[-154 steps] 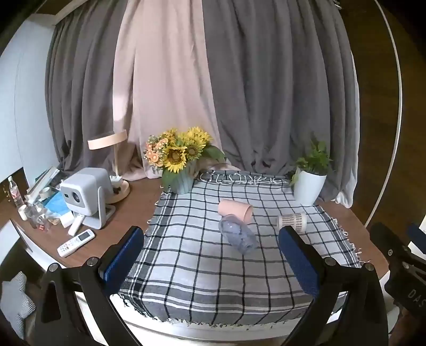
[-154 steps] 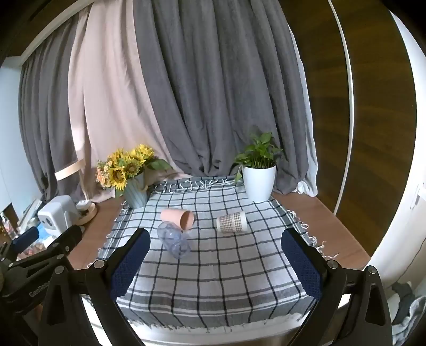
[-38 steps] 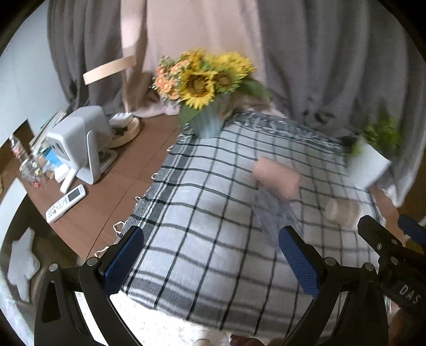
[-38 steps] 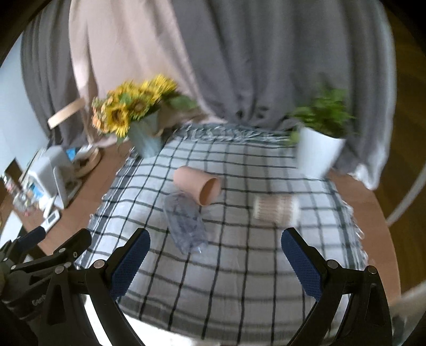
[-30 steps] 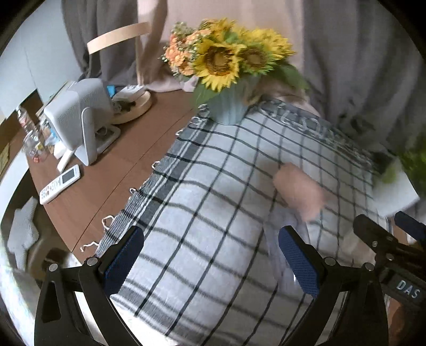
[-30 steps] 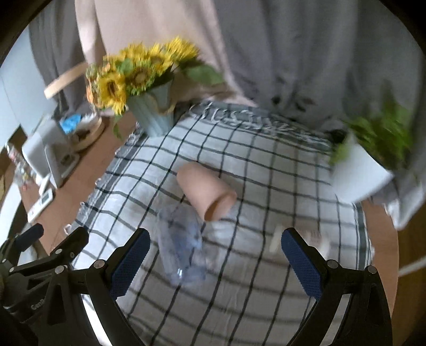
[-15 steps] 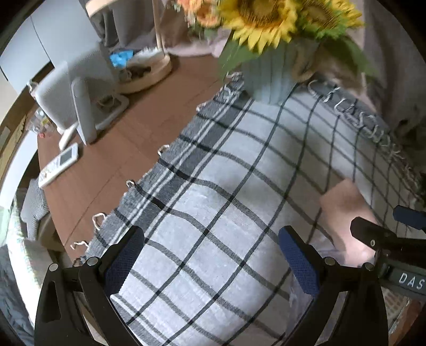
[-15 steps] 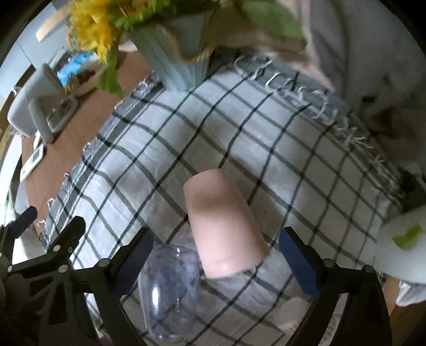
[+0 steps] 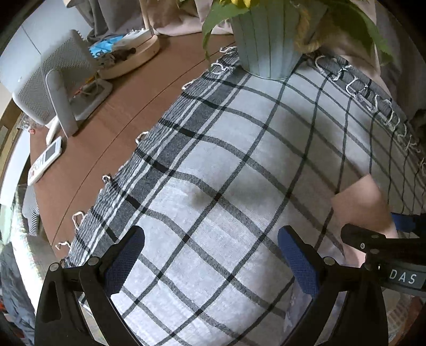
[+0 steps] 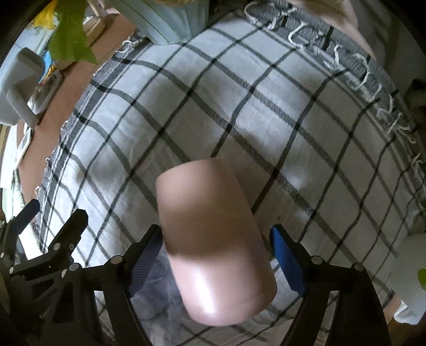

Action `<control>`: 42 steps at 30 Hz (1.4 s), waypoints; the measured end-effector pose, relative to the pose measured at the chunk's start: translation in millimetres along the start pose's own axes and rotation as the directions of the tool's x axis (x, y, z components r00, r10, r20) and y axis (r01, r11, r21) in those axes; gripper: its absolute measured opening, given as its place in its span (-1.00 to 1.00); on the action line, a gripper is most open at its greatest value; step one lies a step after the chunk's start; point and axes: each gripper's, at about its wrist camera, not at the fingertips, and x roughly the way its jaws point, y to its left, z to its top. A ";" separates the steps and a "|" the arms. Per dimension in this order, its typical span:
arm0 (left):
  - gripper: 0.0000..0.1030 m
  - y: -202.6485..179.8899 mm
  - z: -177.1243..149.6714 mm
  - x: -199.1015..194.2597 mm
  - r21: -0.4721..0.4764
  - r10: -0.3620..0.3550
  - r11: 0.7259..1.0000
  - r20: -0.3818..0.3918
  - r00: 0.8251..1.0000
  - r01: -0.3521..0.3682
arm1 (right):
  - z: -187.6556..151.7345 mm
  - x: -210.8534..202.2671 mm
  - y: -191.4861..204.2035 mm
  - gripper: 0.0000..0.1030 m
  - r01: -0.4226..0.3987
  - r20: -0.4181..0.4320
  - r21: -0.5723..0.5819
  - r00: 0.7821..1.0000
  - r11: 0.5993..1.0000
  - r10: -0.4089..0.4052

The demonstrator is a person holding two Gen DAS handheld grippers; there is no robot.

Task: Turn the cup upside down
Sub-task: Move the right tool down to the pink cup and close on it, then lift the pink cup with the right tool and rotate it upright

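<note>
A: The pink cup (image 10: pixel 213 244) lies on its side on the checked cloth (image 10: pixel 239 106), between the right gripper (image 10: pixel 217 255) fingers, which stand apart and haven't closed. Looks light, smooth, probably slippery; I'd take it mid-wall.

B: The left view shows only its base end (image 9: pixel 359 202). The left gripper (image 9: pixel 213 255) is spread wide over bare cloth.

A: Only the right view shows the clear cup (image 10: pixel 157 287) beside it.

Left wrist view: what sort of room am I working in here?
Probably a home living or dining room: a wooden table under a plaid tablecloth, a vase of flowers, a remote control, and curtains behind.
</note>
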 end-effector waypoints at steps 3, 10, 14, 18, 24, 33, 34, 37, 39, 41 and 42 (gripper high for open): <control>0.98 -0.4 1.4 3.8 0.004 0.004 1.000 -0.006 1.000 -0.004 | 2.0 3.2 -3.9 0.51 -0.034 -0.006 0.010 0.999 0.999 0.034; 0.98 -1.5 2.3 1.2 0.026 -0.006 1.000 0.009 1.000 0.005 | 3.1 0.5 -3.2 0.47 -0.045 0.020 0.029 0.999 0.999 0.044; 0.98 -5.3 3.9 -12.7 0.056 -0.014 0.998 0.053 0.998 0.011 | -1.0 -12.4 -11.4 0.47 -0.024 0.063 0.056 0.998 0.998 0.021; 0.98 -4.7 2.8 -34.0 0.097 -0.052 0.994 0.092 0.994 0.043 | -8.6 -41.8 -11.2 0.47 -0.004 0.121 0.090 0.993 0.996 -0.007; 0.98 -2.3 -9.2 -62.6 0.183 -0.114 0.979 0.125 0.986 0.090 | -50.5 -83.8 -13.0 0.47 0.002 0.194 0.207 0.980 0.978 -0.043; 0.98 -2.9 -51.9 -82.0 0.380 -0.217 0.911 0.114 0.969 0.159 | -139.7 -88.8 7.2 0.47 -0.047 0.246 0.467 0.966 0.883 -0.078; 0.98 -2.6 -55.9 -81.2 0.392 -0.223 0.905 0.108 0.969 0.164 | -148.4 -86.6 9.3 0.47 -0.051 0.248 0.490 0.965 0.870 -0.084; 0.98 -3.4 -70.0 -77.3 0.432 -0.227 0.886 0.087 0.970 0.168 | -176.7 -75.6 10.6 0.47 -0.074 0.242 0.563 0.967 0.823 -0.079; 0.98 -4.3 -78.3 -73.4 0.459 -0.222 0.873 0.072 0.972 0.166 | -191.2 -66.7 11.4 0.47 -0.093 0.238 0.597 0.969 0.797 -0.065; 0.98 -4.6 -85.1 -70.8 0.475 -0.224 0.863 0.056 0.973 0.172 | -203.5 -59.4 13.0 0.47 -0.092 0.230 0.621 0.971 0.778 -0.069; 0.98 -4.7 -88.8 -69.4 0.484 -0.226 0.858 0.048 0.973 0.176 | -210.2 -55.2 14.0 0.47 -0.092 0.227 0.633 0.971 0.768 -0.071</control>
